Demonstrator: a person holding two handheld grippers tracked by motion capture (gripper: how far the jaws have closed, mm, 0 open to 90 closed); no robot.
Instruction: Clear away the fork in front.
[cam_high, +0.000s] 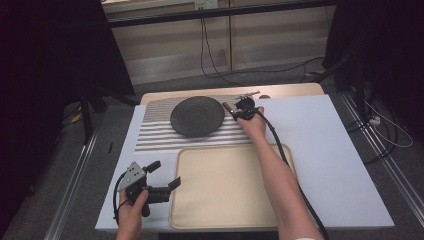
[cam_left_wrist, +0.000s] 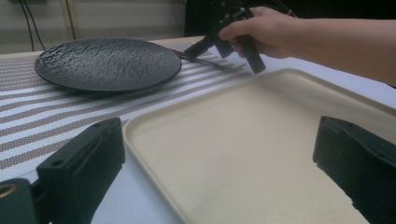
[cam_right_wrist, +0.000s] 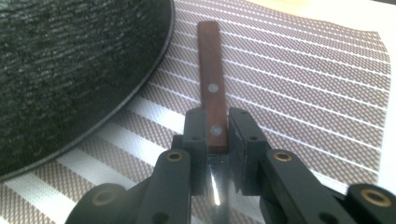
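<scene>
My right gripper (cam_right_wrist: 217, 135) is shut on a knife with a brown wooden handle (cam_right_wrist: 211, 70), its pads pressing the handle's end where the shiny blade (cam_right_wrist: 216, 189) begins. The knife lies on the striped placemat (cam_right_wrist: 303, 84) just right of the black textured plate (cam_right_wrist: 70, 70). From above, the right gripper (cam_high: 235, 111) sits at the plate's (cam_high: 197, 116) right rim. My left gripper (cam_high: 166, 174) is open and holds nothing at the left edge of the beige tray (cam_high: 225, 185). Its jaws stand wide apart over the tray's corner (cam_left_wrist: 154, 121).
A white board (cam_high: 330, 150) covers the table under the placemat (cam_high: 160, 135) and tray. Something small and metallic (cam_high: 248, 94) lies at the back edge beyond the right gripper. A black cable (cam_high: 287, 160) trails along the right forearm. Black stands and floor cables surround the table.
</scene>
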